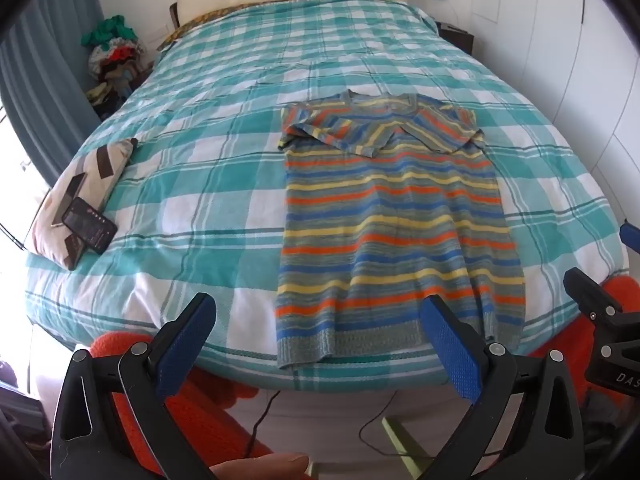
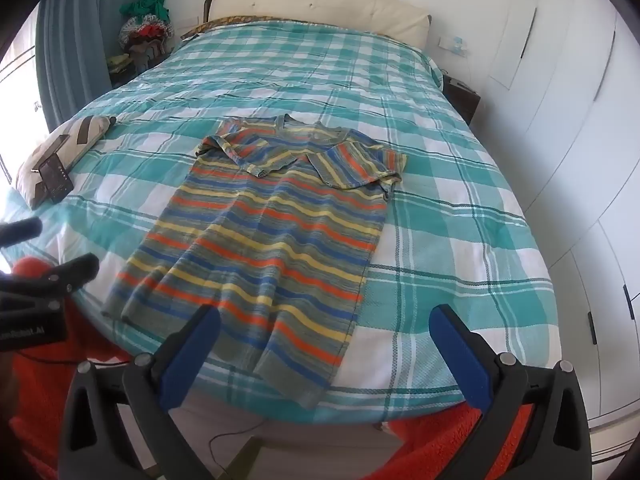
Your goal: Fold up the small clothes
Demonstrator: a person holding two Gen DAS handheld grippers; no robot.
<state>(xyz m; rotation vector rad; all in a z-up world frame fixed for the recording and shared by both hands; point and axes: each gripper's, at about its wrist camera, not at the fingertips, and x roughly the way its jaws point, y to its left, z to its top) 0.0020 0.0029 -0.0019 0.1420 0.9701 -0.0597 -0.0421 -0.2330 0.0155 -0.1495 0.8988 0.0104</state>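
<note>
A small striped knit top (image 1: 396, 216), in orange, yellow, blue and grey bands, lies flat on the bed with both short sleeves folded in across the chest; its hem is at the near edge of the bed. It also shows in the right wrist view (image 2: 276, 236). My left gripper (image 1: 320, 320) is open and empty, held above the bed's near edge at the hem's left corner. My right gripper (image 2: 326, 326) is open and empty, above the hem's right corner. Each gripper shows at the edge of the other's view.
The bed has a teal and white checked cover (image 1: 200, 168). A patterned pillow (image 1: 80, 192) with a dark phone (image 1: 90, 224) on it lies at the left edge. A pile of clothes (image 1: 112, 52) stands beyond the bed at the left. White wardrobe doors (image 2: 560, 120) line the right.
</note>
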